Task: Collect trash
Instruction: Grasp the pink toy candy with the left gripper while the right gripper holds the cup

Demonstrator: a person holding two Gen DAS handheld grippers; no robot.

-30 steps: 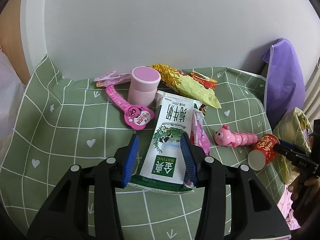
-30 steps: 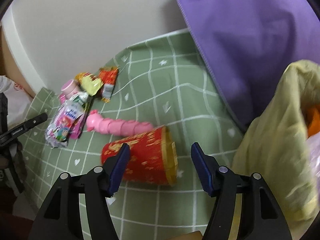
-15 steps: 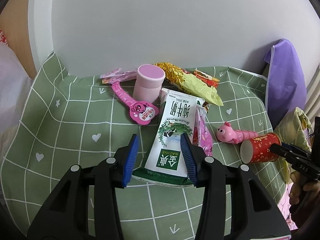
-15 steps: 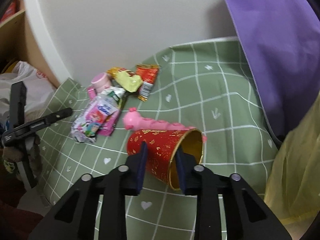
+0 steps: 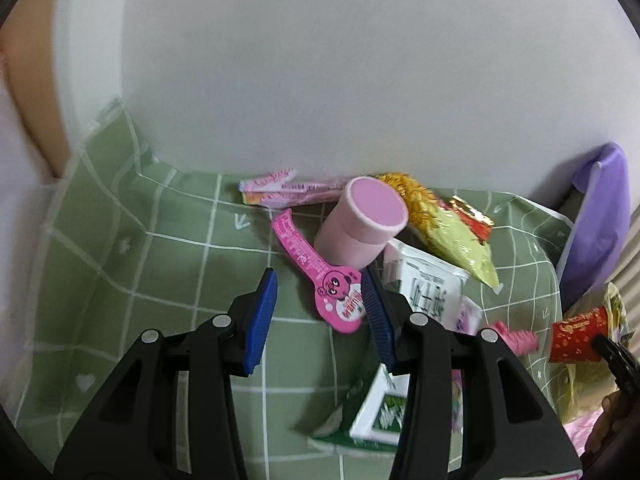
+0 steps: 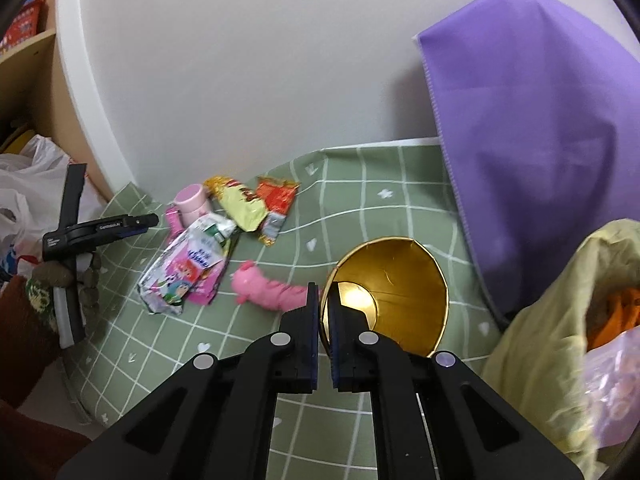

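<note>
Since half a second ago my right gripper [image 6: 325,300] has closed on the rim of the red paper cup [image 6: 390,292] and lifted it. Its gold mouth now faces my camera, and its long axis runs away toward the green cloth [image 6: 372,200]. My left gripper [image 5: 318,304] has left the milk carton [image 5: 420,304] and hangs wide open over the pink bear wrapper [image 5: 340,300]. Behind the wrapper stands a pink jar [image 5: 360,224]. A pink caterpillar toy [image 6: 268,290] lies just left of the cup; the yellow trash bag [image 6: 560,320] waits at right.

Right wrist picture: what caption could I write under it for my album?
Right gripper pinching the rim of a gold-lined paper cup beside a yellow trash bag.
</note>
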